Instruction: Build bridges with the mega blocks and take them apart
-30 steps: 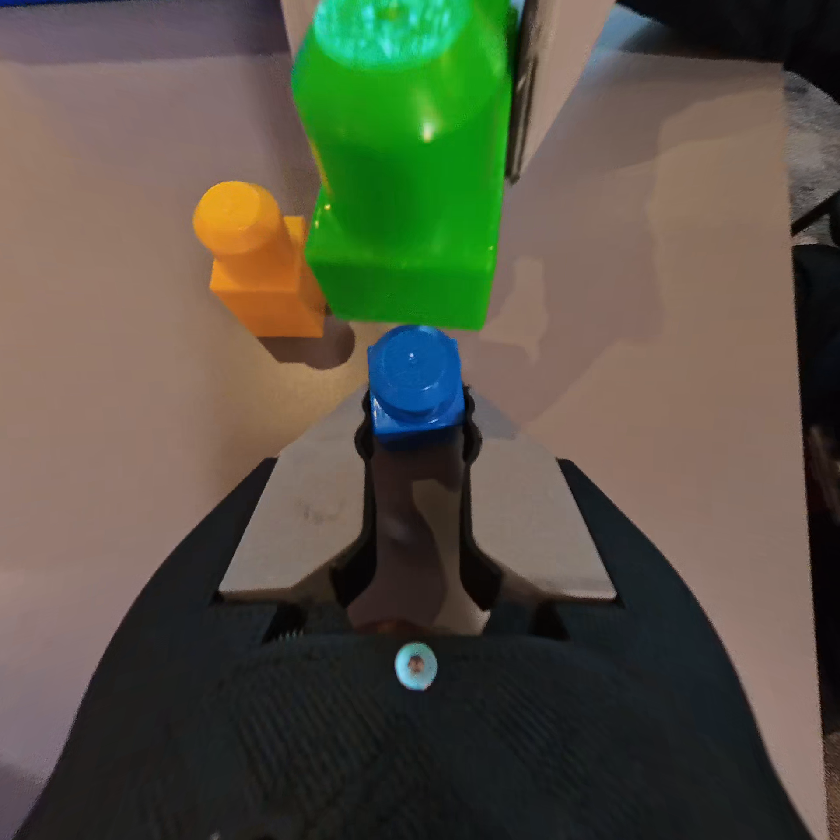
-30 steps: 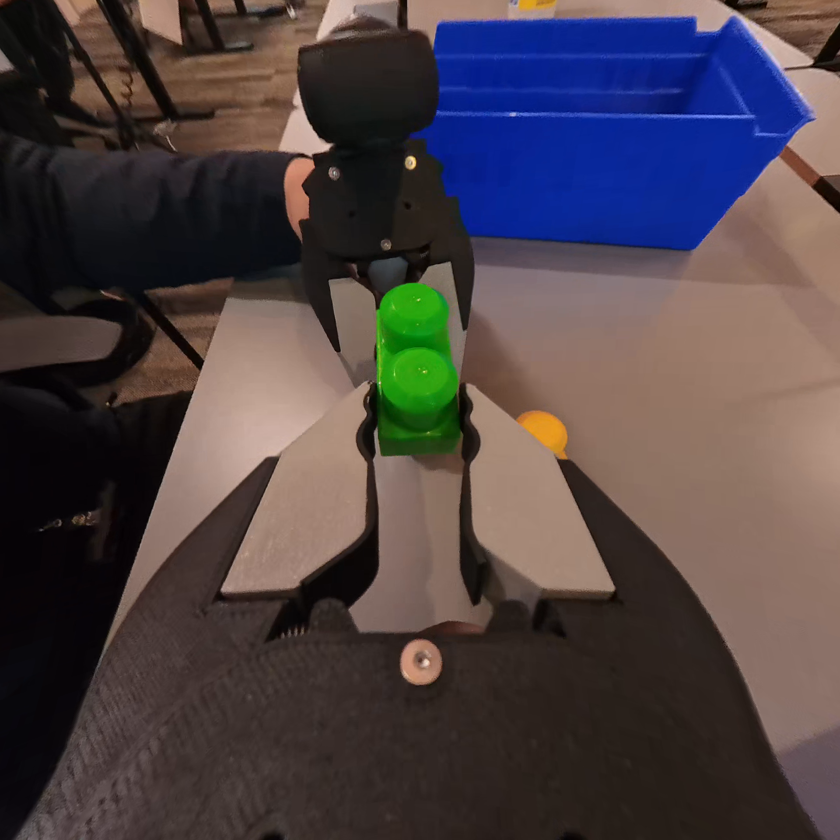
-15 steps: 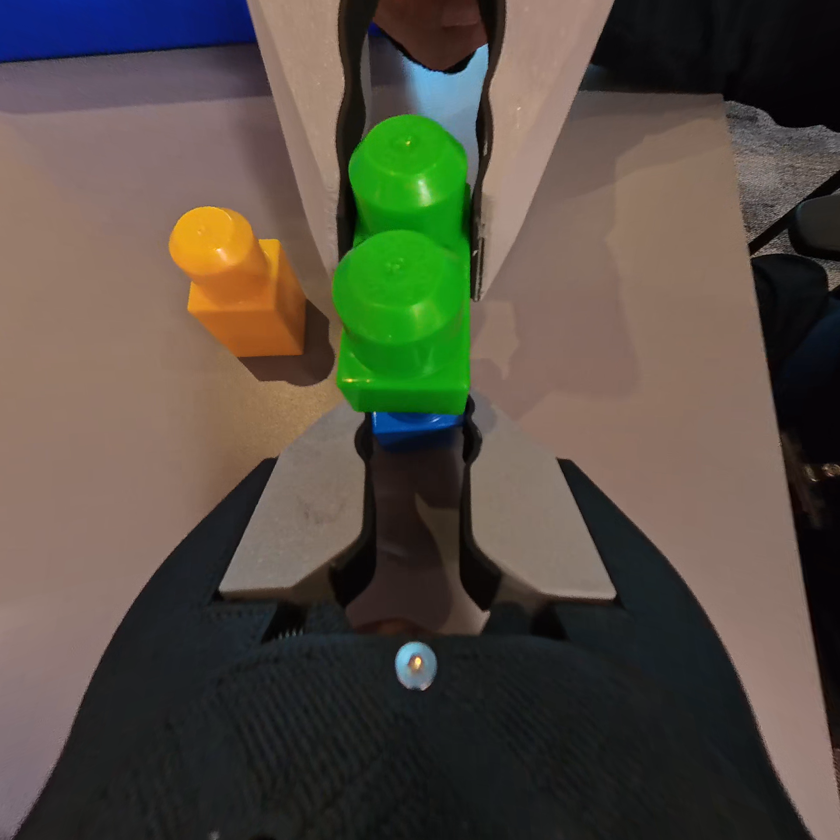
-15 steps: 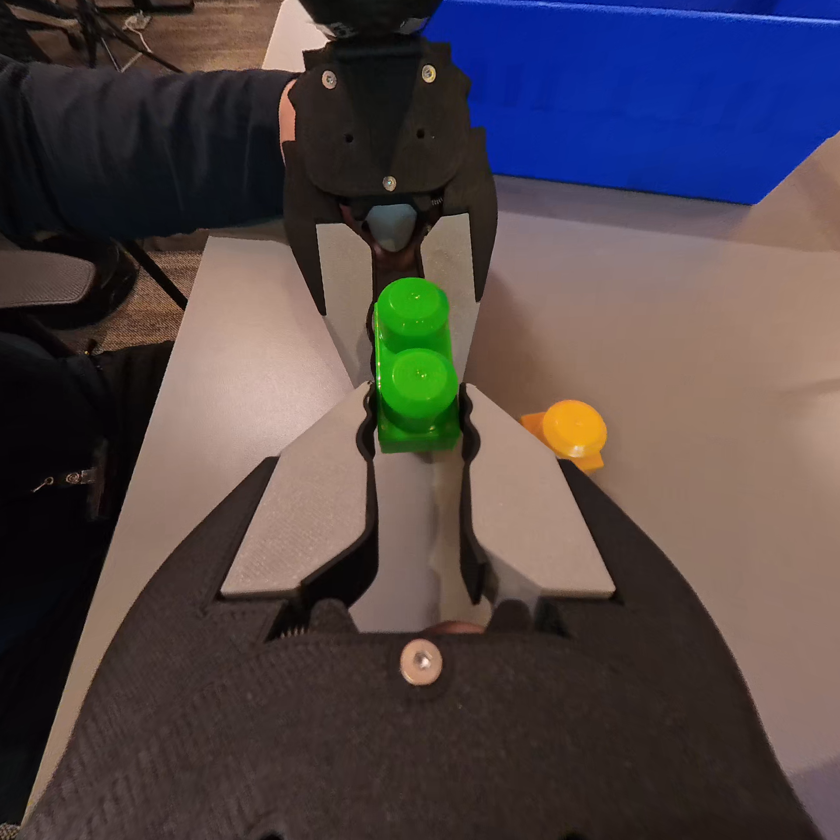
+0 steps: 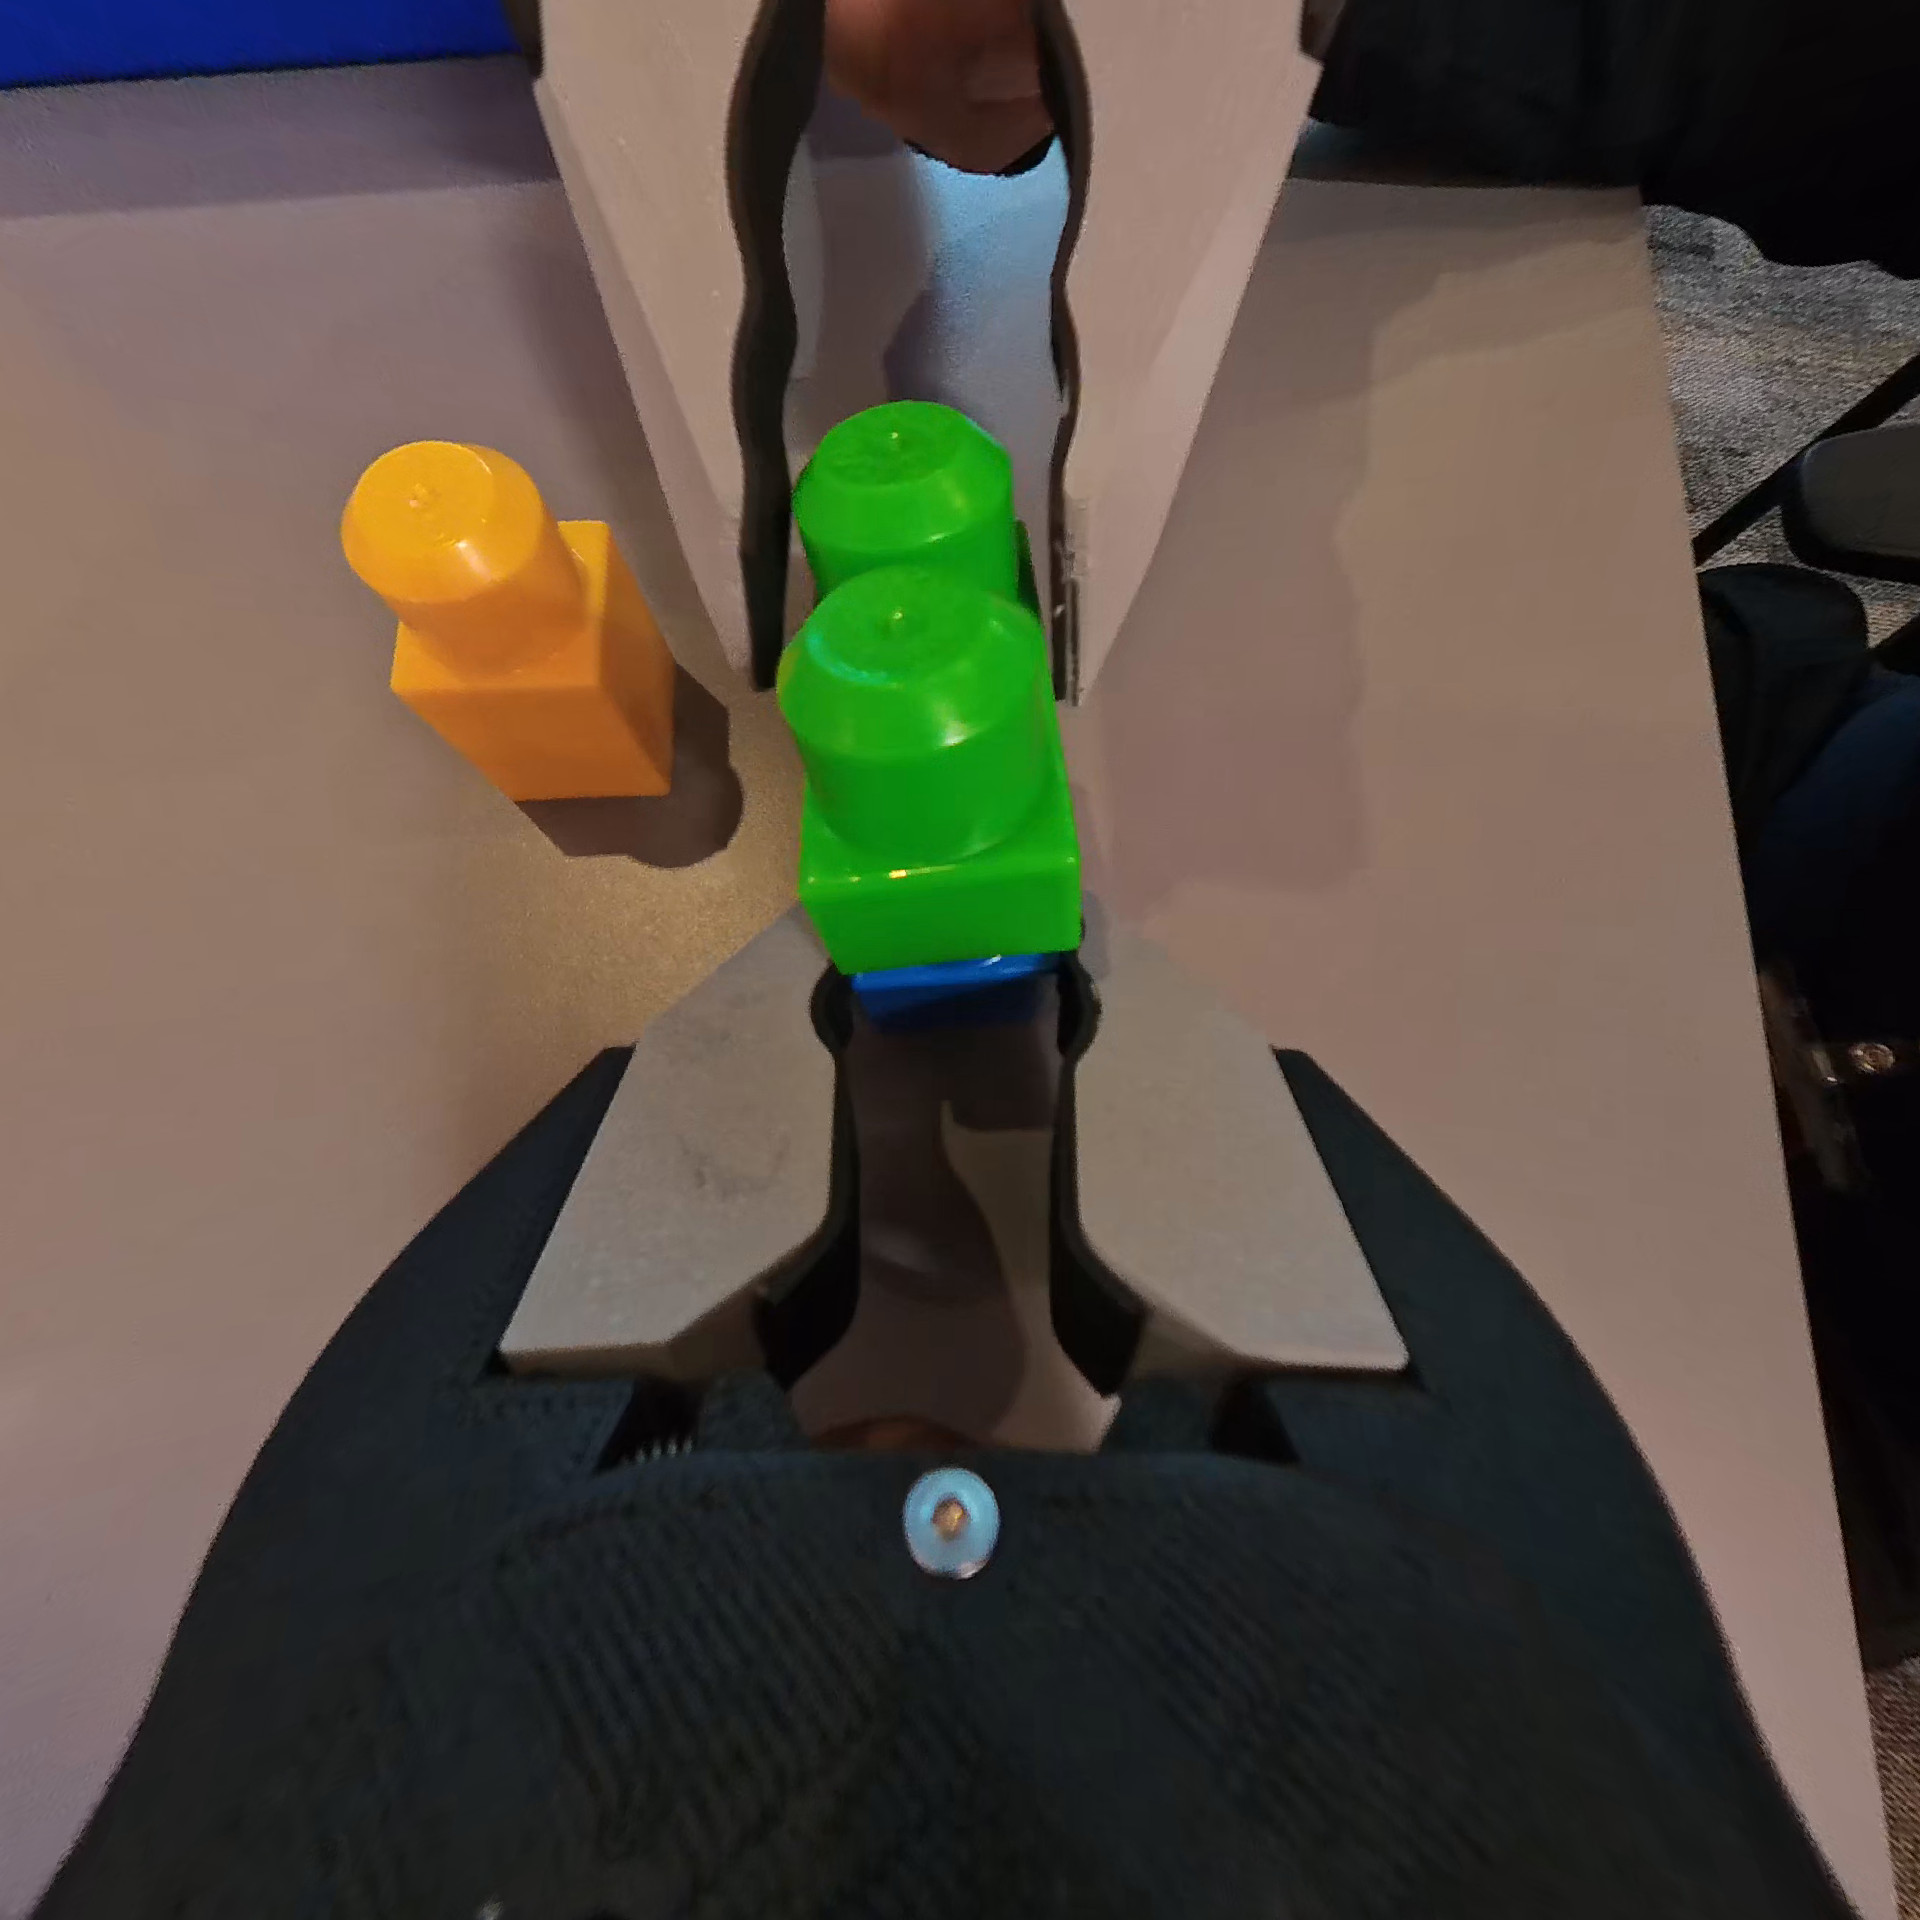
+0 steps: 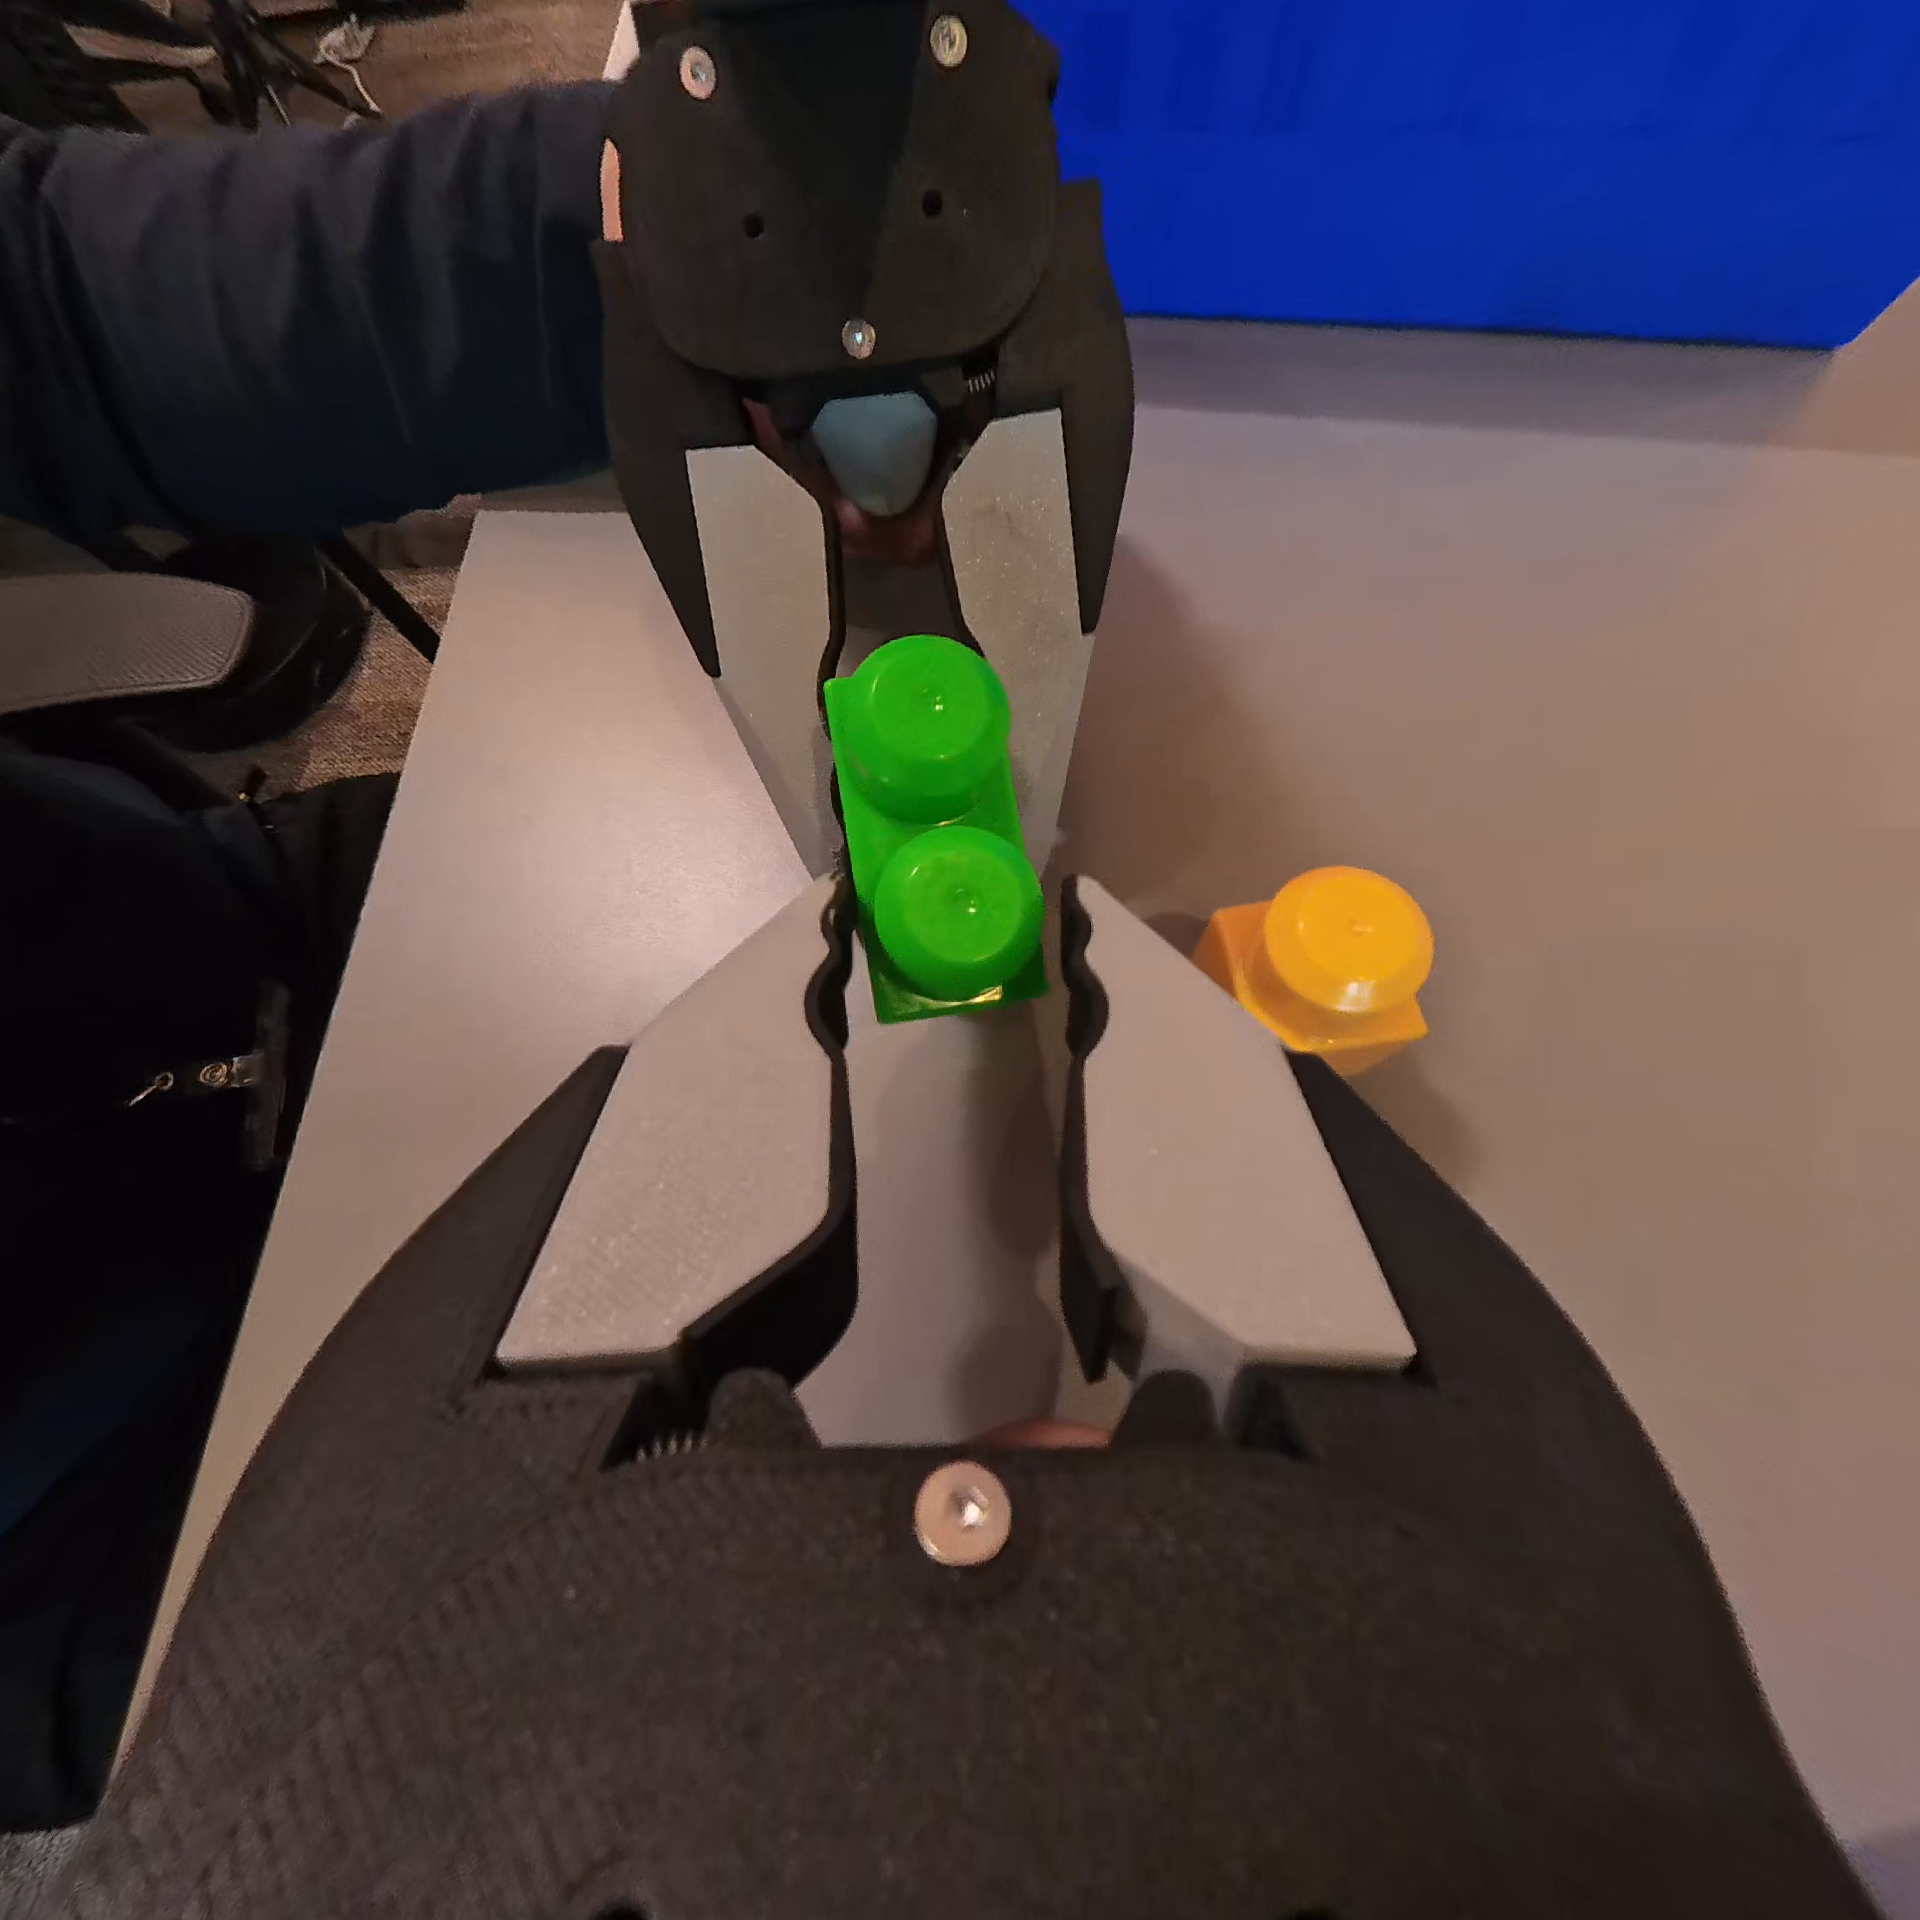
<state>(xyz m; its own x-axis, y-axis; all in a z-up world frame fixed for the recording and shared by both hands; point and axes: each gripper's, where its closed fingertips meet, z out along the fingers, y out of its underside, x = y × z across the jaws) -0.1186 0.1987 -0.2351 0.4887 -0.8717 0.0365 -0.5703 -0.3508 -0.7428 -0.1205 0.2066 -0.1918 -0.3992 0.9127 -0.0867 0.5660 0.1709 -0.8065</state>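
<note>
Our right claw [image 6: 951, 956] has just let go: its pads now stand spread, with a gap on either side of the green block [image 6: 940, 842], where half a second ago they pinched it. The green block sits on the blue block [image 5: 951, 992], which our left claw [image 5: 951, 1003] keeps pinching above the bench [image 5: 260, 1039]. We judge one span end seated; the orange block [image 5: 520, 644] waits beside it.

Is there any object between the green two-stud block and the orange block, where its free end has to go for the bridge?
Nothing visible stands between them. The green block sits with one end on the blue block, which the left gripper holds. The orange block stands apart to its side, with only bare table between.
</note>
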